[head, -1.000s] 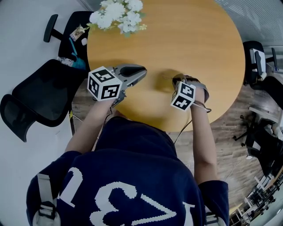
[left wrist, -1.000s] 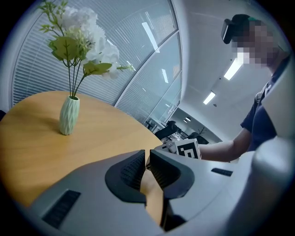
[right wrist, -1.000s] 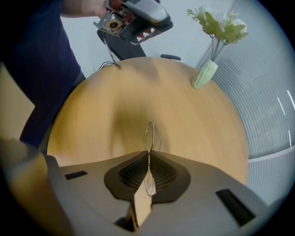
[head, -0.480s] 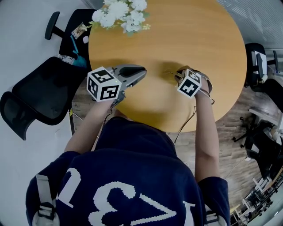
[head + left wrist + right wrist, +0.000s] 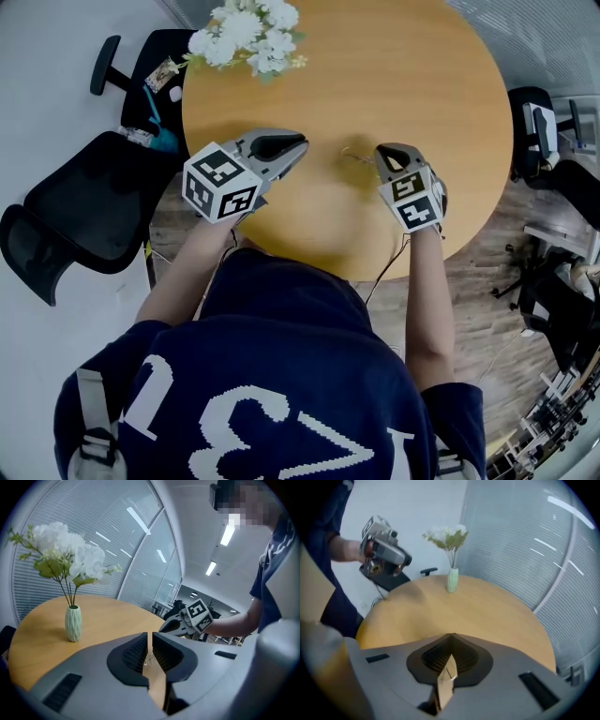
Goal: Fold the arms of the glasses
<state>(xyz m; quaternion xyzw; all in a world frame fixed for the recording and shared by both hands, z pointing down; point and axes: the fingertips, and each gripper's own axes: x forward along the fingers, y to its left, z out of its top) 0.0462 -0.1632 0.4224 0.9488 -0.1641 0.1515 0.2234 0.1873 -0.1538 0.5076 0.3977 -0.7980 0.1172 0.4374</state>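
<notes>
The thin wire glasses (image 5: 349, 154) lie as a faint line on the round wooden table (image 5: 422, 94), just left of my right gripper's tips. My right gripper (image 5: 381, 151) points steeply down and its jaws meet at the tips (image 5: 451, 634). I cannot tell whether it touches the glasses. My left gripper (image 5: 302, 146) hovers to the left, aimed toward the right one, with its jaws closed to a hair-thin slit (image 5: 150, 634) and nothing pressed between them. Through that slit a glint of the glasses (image 5: 149, 658) shows beyond the pads.
A pale green vase of white flowers (image 5: 246, 28) stands at the table's far left edge. Black office chairs stand left (image 5: 84, 206) and right (image 5: 539, 122) of the table. The person's torso fills the near side.
My right gripper has lifted off the table and rolled, so its marker cube now sits nearer the person. The left gripper has stayed almost still.
</notes>
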